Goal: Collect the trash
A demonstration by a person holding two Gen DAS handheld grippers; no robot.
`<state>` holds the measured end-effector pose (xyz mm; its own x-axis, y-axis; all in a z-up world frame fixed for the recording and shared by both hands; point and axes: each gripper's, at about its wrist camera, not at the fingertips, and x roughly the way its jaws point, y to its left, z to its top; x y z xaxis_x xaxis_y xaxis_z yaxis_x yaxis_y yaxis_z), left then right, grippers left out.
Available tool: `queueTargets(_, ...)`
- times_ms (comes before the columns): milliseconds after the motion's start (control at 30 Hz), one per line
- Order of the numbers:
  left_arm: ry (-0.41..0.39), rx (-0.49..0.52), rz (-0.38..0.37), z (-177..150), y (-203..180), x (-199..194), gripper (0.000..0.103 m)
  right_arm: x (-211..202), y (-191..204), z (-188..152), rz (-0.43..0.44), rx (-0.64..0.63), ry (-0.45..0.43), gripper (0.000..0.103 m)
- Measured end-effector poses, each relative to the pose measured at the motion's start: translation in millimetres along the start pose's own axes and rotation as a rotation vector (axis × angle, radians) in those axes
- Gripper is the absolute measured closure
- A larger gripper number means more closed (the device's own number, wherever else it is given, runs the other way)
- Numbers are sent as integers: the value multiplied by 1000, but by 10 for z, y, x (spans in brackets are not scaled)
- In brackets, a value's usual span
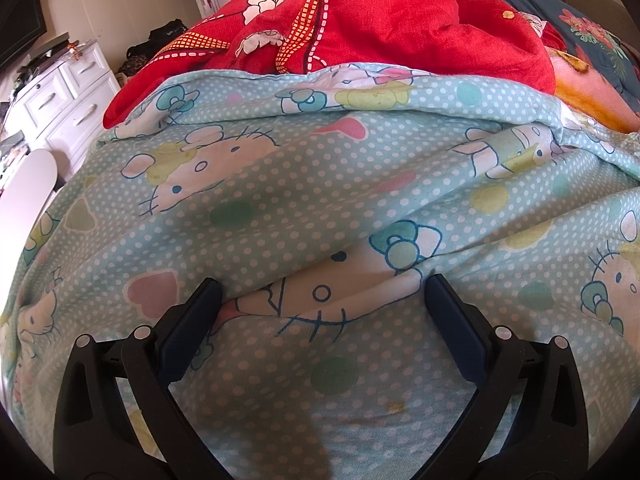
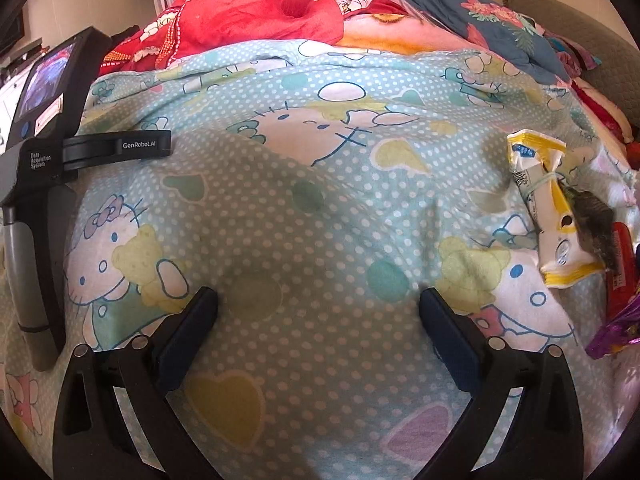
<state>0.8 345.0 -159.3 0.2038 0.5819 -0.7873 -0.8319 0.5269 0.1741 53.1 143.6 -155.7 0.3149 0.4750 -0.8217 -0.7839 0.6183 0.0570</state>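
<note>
Left gripper (image 1: 320, 292): jaws spread wide, nothing between them, fingertips low over a fold of the light-blue polka-dot cartoon-cat quilt (image 1: 304, 200). A red floral blanket (image 1: 380, 20) lies bunched beyond the quilt. A white drawer unit (image 1: 68, 96) stands at the far left of the left wrist view. No trash shows in this view.

Right gripper (image 2: 318, 300): jaws spread wide, nothing between them, fingertips low over the same quilt (image 2: 320, 208).

Trash location, right wrist view: all of it lies on the quilt at the right edge, to the right of the gripper.
1. A crumpled yellow-and-white wrapper (image 2: 552, 208), nearest the centre of the bed.
2. A dark wrapper scrap (image 2: 596, 228), touching the yellow one on its right side.
3. A red packet (image 2: 620, 268), partly cut off by the frame edge.
4. A purple foil wrapper (image 2: 616, 332), below the red packet.

The other handheld unit (image 2: 44, 152), black and grey with a small screen, appears at the left edge of the right wrist view, above the quilt.
</note>
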Motion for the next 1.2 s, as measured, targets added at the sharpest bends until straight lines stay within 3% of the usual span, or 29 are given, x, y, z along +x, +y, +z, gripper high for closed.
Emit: queueTargets(1200, 1, 5, 7, 6, -17, -2, 9, -9, 4, 9, -17, -6, 7, 5)
